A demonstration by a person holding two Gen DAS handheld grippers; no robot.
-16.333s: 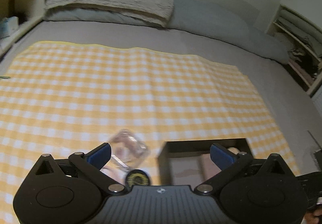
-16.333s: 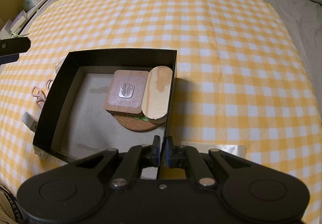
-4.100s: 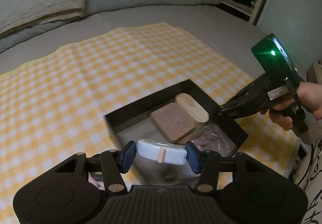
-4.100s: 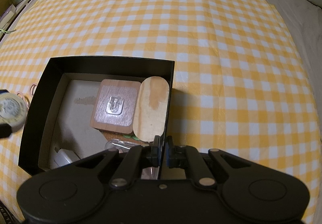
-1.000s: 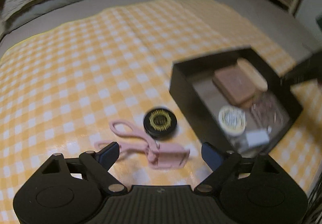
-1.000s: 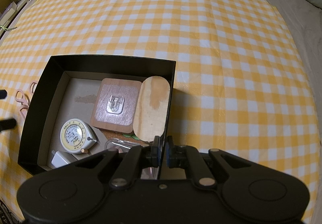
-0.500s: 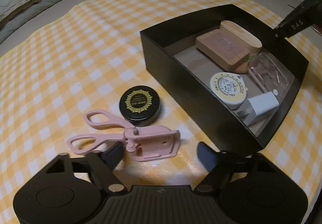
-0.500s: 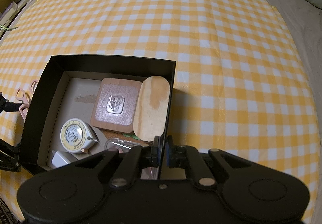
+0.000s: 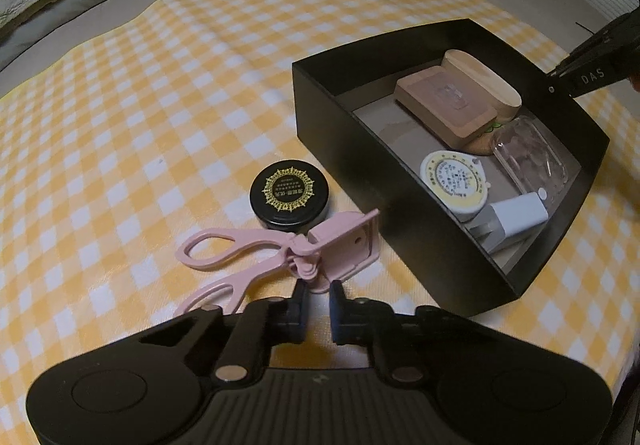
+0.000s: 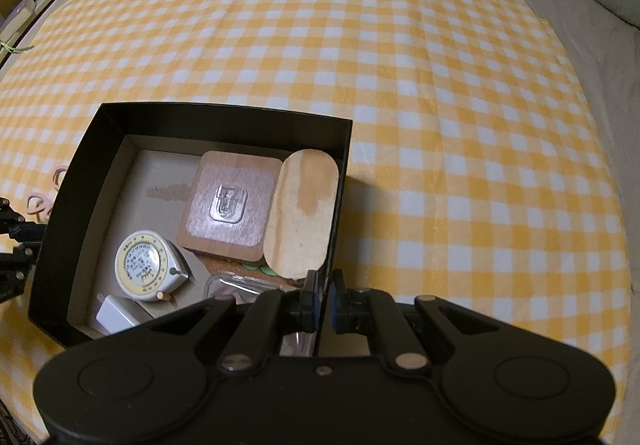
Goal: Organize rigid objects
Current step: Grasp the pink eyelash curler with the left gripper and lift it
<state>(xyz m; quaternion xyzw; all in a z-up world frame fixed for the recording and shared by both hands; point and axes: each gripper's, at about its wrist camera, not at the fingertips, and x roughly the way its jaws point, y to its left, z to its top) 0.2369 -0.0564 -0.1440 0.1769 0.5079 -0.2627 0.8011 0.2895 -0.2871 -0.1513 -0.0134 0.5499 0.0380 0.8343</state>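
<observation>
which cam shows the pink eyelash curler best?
Left wrist: the whole pink eyelash curler lies beside the black tin, left gripper closed on its hinge. Right wrist shows only handle loops behind the black box wall.

Yellow-white check cloth (image 9: pixel 160 105), black box (image 9: pixel 400 181), pink curler (image 9: pixel 280 249), black tin (image 9: pixel 290 193) w/ gold emblem.

Your left gripper (image 9: pixel 318 295) closed around pivot of curler (image 9: pixel 280 251), which lies on cloth (image 9: pixel 140 105) left of box (image 9: pixel 360 149). Round tin (image 9: pixel 290 194) just beyond curler, near box's left wall. Your right gripper (image 10: pixel 323 303) pinches box's right wall. In box: two wooden blocks (image 10: pixel 232 203) at far right; tape measure (image 10: pixel 146 265), charger (image 10: pixel 116 313), probably clear case (image 9: pixel 532 161), nearer.
</observation>
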